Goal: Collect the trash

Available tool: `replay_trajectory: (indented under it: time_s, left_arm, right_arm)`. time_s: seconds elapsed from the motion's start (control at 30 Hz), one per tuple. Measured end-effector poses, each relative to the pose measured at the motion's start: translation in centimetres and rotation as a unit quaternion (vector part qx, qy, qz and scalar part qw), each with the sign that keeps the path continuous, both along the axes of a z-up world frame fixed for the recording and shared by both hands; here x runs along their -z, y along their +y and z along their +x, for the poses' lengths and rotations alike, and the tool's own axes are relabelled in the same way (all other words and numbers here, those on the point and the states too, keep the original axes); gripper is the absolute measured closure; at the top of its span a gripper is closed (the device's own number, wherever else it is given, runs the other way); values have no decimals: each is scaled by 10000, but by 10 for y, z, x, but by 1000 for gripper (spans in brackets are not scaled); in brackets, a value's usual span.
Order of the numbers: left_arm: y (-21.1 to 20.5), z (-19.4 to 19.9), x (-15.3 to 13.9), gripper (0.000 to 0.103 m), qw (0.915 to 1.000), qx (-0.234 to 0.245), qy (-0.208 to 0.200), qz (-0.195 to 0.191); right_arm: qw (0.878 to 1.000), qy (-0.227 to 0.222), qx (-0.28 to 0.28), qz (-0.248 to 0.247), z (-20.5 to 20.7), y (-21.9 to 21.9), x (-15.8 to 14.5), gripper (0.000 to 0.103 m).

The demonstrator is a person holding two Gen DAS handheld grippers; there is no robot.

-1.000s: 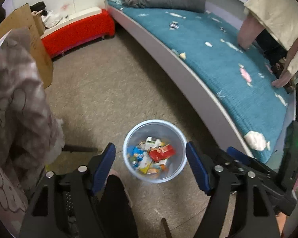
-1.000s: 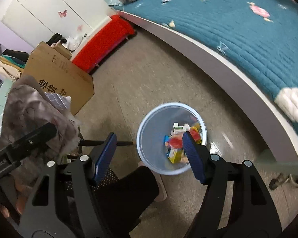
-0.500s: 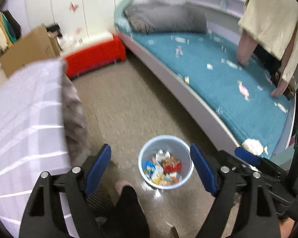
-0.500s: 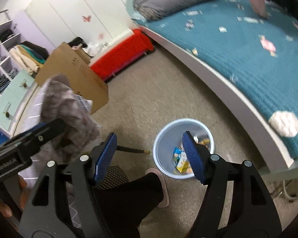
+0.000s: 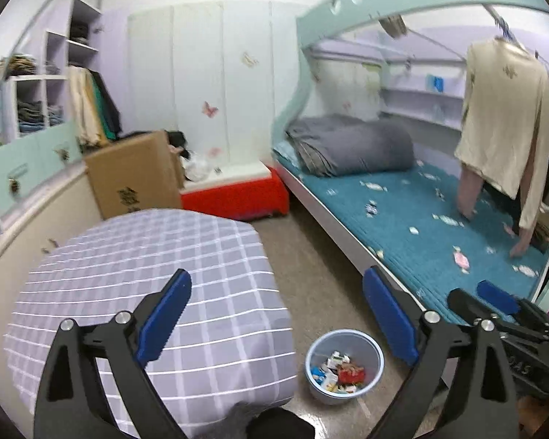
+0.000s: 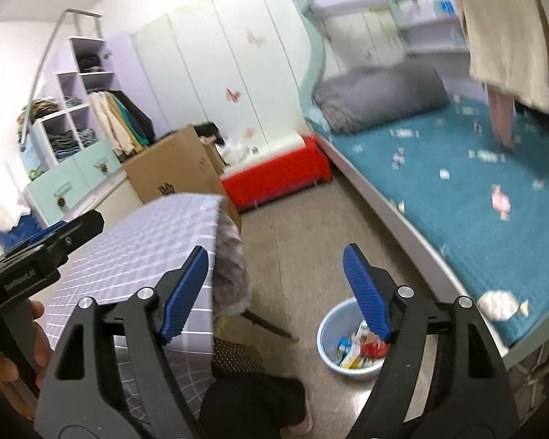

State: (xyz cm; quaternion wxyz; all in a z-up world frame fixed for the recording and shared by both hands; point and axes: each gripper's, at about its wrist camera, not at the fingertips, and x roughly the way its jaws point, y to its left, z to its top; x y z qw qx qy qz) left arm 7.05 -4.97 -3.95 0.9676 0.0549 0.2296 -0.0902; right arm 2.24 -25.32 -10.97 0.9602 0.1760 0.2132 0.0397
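Below, blue bin (image 5: 344,364) on floor, wrappers (image 5: 338,371) piled inside

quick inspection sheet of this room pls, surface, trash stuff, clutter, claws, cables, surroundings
surface: grey floor, bare where visible.
job's things: pale blue trash bin on the floor beside the bed, holding coloured wrappers; more wrappers scattered on the teal bed cover.
clutter: cardboard box, red bench, folded grey blanket.
grippers: left claw and right claw both open, jaws just widened, nothing between them.
cables: nothing seen.
surroundings: checked table cover, white wardrobe, open shelves, hanging cream garment.
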Motion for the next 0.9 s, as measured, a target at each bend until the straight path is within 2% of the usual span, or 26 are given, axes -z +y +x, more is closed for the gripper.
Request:
replay_trajectory:
  time_s: [0.1,0.3,0.67,0.9]
  left_arm:
    - [14,-23,-18,7,9996,-52,-264,-98]
    - [27,-62,-39,6,9970,-200,-742,-39]
    - [37,-89,-45,5,9949,-252,-966,-145]
    - [37,-92,-40,5,9953,-207,-937,-132]
  right_arm:
    - [9992,-343,-49,-192,-24,13,-25,23]
    - [9964,-757,-14,-382,-54,24,-49,21]
    - [9898,-1204,136,-755,-89,39,-55,12]
    - [9861,-1345,258,-944,-95,46,-52,11]
